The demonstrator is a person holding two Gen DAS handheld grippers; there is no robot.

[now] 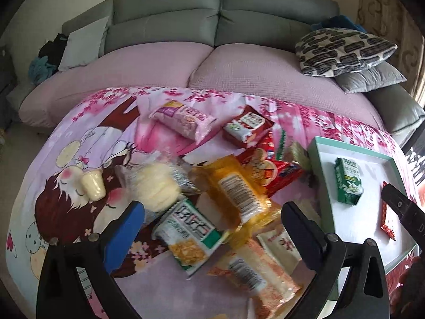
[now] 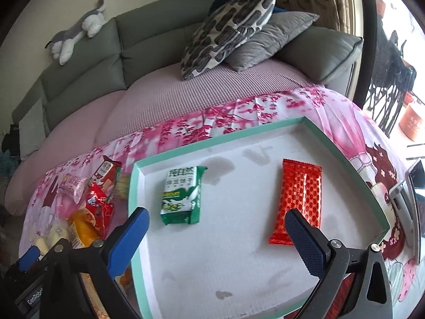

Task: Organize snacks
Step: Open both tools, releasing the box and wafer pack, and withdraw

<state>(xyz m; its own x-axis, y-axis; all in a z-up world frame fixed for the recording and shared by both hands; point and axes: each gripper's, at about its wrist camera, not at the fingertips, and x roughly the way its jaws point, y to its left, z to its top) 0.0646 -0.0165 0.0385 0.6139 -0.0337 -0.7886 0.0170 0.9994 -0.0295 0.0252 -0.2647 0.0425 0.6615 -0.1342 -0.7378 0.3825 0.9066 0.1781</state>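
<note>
A pile of snack packets lies on the pink printed cloth [image 1: 79,138]: a green-and-white packet [image 1: 190,228], a yellow packet [image 1: 236,188], a red packet [image 1: 268,170], a pink packet [image 1: 183,118] and a pale bun [image 1: 156,186]. My left gripper [image 1: 212,212] hangs open just above the green-and-white and yellow packets, gripping nothing. To the right, a white tray with a mint rim [image 2: 212,143] holds a green biscuit packet [image 2: 183,195] and a red bar [image 2: 298,199]. My right gripper [image 2: 216,222] hovers open over the tray, between those two, with nothing in it.
A grey sofa with a pink seat cover [image 1: 239,71] runs behind the cloth, with patterned and grey cushions [image 2: 228,29] at its right end and a plush toy [image 2: 77,30] on its backrest. A small pale cup [image 1: 93,184] lies left of the pile.
</note>
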